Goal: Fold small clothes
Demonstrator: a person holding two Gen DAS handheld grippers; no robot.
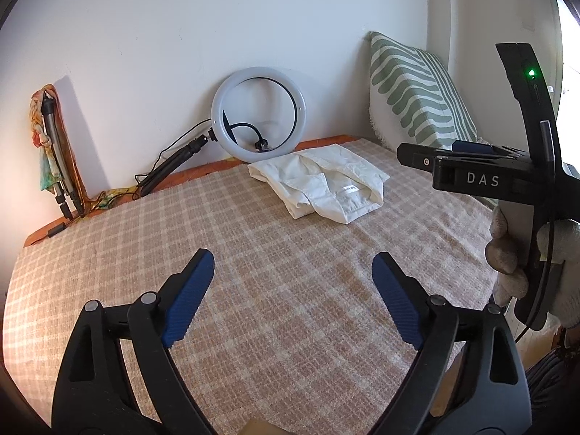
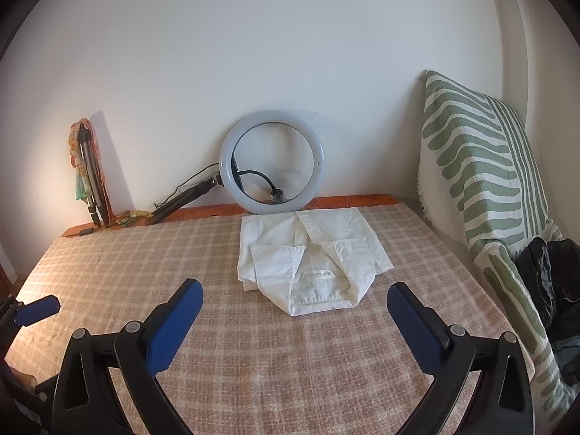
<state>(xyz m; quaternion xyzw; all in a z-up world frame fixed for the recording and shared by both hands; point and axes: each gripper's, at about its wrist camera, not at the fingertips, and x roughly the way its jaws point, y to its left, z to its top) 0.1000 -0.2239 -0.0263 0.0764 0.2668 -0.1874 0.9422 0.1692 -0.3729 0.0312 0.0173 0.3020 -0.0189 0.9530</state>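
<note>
A small cream shirt (image 2: 311, 264) lies folded on the checked blanket (image 2: 145, 261), collar side up with a label showing. It also shows in the left wrist view (image 1: 322, 181), far and to the right. My left gripper (image 1: 293, 261) is open and empty, held above the blanket well short of the shirt. My right gripper (image 2: 295, 291) is open and empty, its blue pads (image 2: 181, 319) on either side of the shirt's near edge, a little back from it. The right gripper's body shows at the right of the left wrist view (image 1: 471, 177).
A ring light (image 2: 272, 161) on a small tripod leans on the wall behind the shirt. A green-striped cushion (image 2: 482, 188) stands at the right, with dark clothes (image 2: 551, 282) beside it. A folded tripod with a scarf (image 2: 87, 170) leans at the far left.
</note>
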